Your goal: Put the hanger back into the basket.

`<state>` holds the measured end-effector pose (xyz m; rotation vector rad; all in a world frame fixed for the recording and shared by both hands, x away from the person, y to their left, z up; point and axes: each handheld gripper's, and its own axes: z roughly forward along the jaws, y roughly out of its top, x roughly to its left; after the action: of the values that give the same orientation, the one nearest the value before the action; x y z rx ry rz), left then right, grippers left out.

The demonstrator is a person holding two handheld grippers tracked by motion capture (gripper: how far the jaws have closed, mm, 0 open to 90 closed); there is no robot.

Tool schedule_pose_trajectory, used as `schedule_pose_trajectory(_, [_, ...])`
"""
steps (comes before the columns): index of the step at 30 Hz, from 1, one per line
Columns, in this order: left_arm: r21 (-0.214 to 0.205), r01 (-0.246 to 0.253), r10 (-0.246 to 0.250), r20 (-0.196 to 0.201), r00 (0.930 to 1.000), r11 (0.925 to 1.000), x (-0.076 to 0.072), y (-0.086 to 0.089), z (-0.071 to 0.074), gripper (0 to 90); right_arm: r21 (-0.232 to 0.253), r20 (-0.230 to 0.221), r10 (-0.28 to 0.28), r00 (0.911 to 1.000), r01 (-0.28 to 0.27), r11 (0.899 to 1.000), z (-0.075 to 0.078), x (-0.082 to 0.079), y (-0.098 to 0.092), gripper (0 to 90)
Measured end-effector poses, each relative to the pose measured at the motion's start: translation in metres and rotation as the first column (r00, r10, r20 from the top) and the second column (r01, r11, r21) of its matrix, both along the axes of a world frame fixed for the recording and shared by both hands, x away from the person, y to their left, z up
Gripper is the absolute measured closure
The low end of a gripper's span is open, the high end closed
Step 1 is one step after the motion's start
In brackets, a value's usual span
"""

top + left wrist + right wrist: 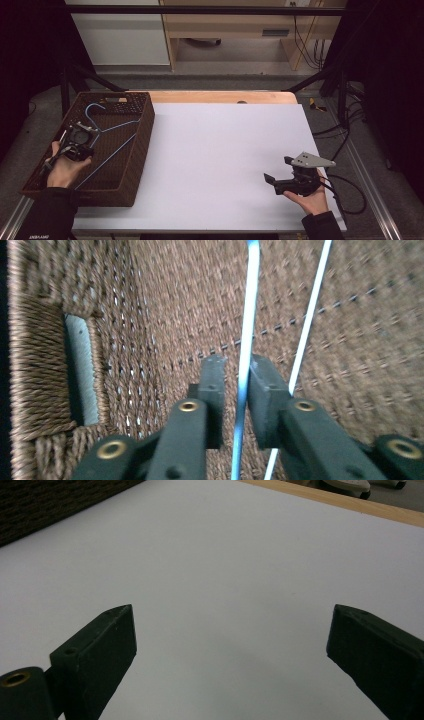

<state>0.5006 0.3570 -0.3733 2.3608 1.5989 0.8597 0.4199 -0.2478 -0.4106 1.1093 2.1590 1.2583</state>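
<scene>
Straddling one wire of the thin light-blue wire coat hanger (248, 315), the left gripper (236, 385) has its jaws slightly parted, not quite pinching. The hanger lies flat in the dark brown woven wicker basket (142, 130) at nine o'clock; lifting it out seemingly remains. At four o'clock the right gripper (230, 645) idles over the white tabletop (220, 145), jaws spread wide.

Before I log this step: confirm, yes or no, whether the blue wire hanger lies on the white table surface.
No: the blue wire hanger lies inside the brown woven basket, at the table's left edge.
</scene>
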Motion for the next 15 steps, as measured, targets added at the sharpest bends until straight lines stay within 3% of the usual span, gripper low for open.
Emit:
schedule_pose_trajectory(6, [-0.114, 0.038, -0.023, 0.126, 0.9917, 0.9927, -0.023, 0.001, 0.023, 55.6, 0.013, 0.004, -0.01, 0.9999, 0.01, 1.0, 0.002, -0.001, -0.002, 6.5])
schedule_pose_trajectory(8, [-0.139, 0.067, -0.043, 0.168, 0.9849, 0.9881, -0.033, -0.001, 0.03, 50.2, 0.017, 0.007, -0.008, 0.9999, 0.008, 1.0, 0.003, -0.001, -0.003, 6.5])
schedule_pose_trajectory(10, [-0.179, 0.099, -0.06, 0.214, 0.975, 0.9788, -0.042, -0.004, 0.035, 44.5, 0.022, 0.009, -0.011, 0.9999, 0.011, 1.0, 0.003, -0.001, -0.003, 6.5])
schedule_pose_trajectory(12, [-0.23, 0.139, -0.077, 0.261, 0.9622, 0.9632, -0.049, -0.01, 0.039, 38.8, 0.025, 0.012, -0.012, 0.9998, 0.012, 1.0, 0.003, -0.001, -0.003, 6.4])
schedule_pose_trajectory(13, [-0.265, 0.184, -0.1, 0.301, 0.9484, 0.9465, -0.055, -0.015, 0.04, 36.8, 0.027, 0.014, -0.012, 0.9998, 0.012, 1.0, 0.003, -0.001, -0.004, 6.4])
schedule_pose_trajectory(14, [-0.274, 0.197, -0.105, 0.317, 0.9426, 0.9411, -0.056, -0.017, 0.041, 34.2, 0.032, 0.017, -0.01, 0.9998, 0.01, 0.999, 0.004, -0.001, -0.004, 6.3])
schedule_pose_trajectory(15, [-0.299, 0.231, -0.122, 0.341, 0.9321, 0.9259, -0.06, -0.022, 0.042, 33.3, 0.034, 0.016, -0.012, 0.9998, 0.011, 0.999, 0.004, -0.001, -0.003, 6.3])
